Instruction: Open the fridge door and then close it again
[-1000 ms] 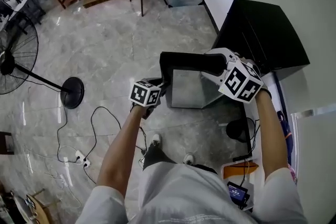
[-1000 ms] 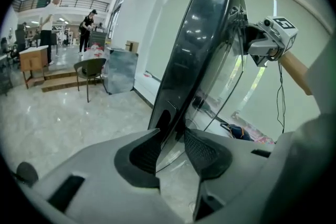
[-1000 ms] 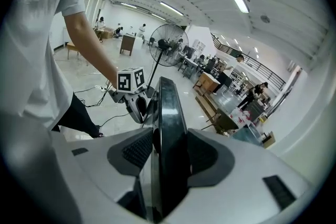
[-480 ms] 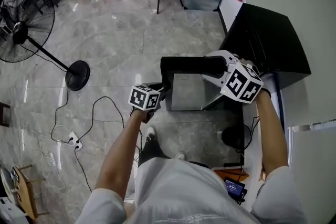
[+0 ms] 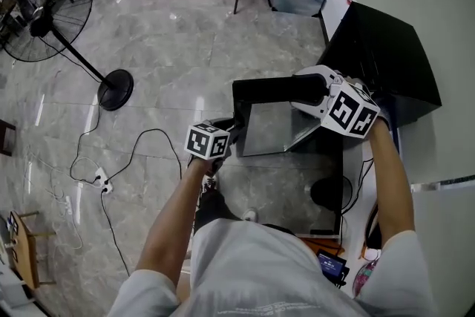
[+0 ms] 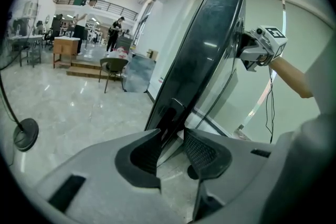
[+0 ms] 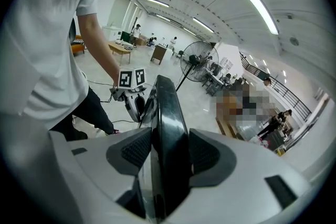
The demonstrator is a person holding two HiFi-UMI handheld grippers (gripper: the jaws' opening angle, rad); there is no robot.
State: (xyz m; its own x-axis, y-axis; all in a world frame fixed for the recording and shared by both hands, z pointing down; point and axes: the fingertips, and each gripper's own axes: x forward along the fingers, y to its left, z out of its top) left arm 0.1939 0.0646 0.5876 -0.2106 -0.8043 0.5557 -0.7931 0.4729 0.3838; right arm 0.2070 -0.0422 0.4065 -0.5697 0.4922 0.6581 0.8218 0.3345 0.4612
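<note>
Nearest the person: left gripper point(image 6: 171, 134), jaws about half-way in, closed on the free outer edge of the fridge door point(image 5: 271, 126). Next: right gripper point(image 7: 169, 150), astride the door's top edge, jaws near their widest and just now opening further. The edge stands between the pads, close on both sides, apparently not squeezed. Fridge door: swung well out from the black fridge cabinet point(image 5: 378, 48), standing roughly square to its front. Beyond: cable point(image 5: 141, 141) and floor fan point(image 5: 117, 89) on the marble floor, well apart from the door. Step in hand, as judged: opening done or nearly so, closing not yet begun. Next move calls for swinging the free edge back along the hinge arc to the cabinet, left grip firm, right gripper guiding or lifted clear.
</note>
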